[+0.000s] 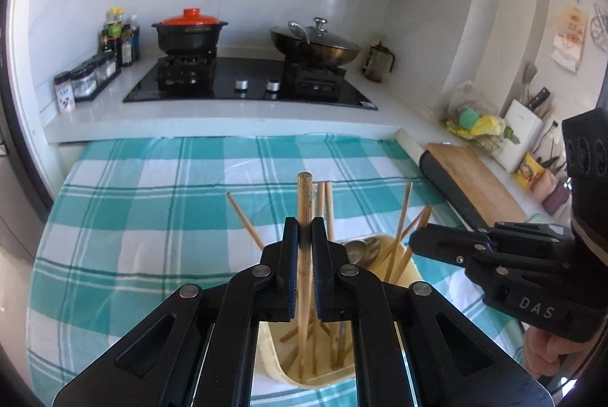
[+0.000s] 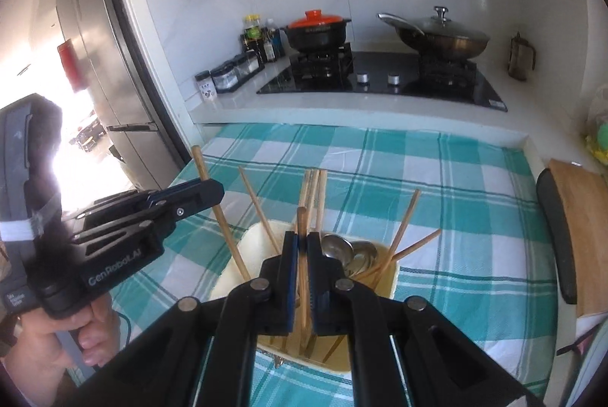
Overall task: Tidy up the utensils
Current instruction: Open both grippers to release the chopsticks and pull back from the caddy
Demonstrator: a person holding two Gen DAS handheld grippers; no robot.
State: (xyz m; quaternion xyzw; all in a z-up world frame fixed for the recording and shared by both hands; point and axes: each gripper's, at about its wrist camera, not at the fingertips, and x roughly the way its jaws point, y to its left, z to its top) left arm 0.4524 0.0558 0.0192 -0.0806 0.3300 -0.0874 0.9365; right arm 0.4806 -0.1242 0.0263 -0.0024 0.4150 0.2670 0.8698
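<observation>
The left gripper [image 1: 304, 239] is clamped on one wooden chopstick [image 1: 304, 201], the right gripper [image 2: 302, 247] on another [image 2: 302, 222]. Both sticks stand over a cream holder [image 2: 250, 243] of chopsticks and spoons [image 2: 336, 249] on the checked cloth [image 1: 152, 209].

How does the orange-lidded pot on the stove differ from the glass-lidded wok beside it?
The orange-lidded pot is black, deep and straight-sided; the wok is brownish metal, wide and shallow. The pot's lid is opaque orange with an orange knob; the wok's lid is clear glass with a metal knob. The pot has short side lugs; the wok has a long metal handle. Both sit covered on burners of the black hob.
</observation>
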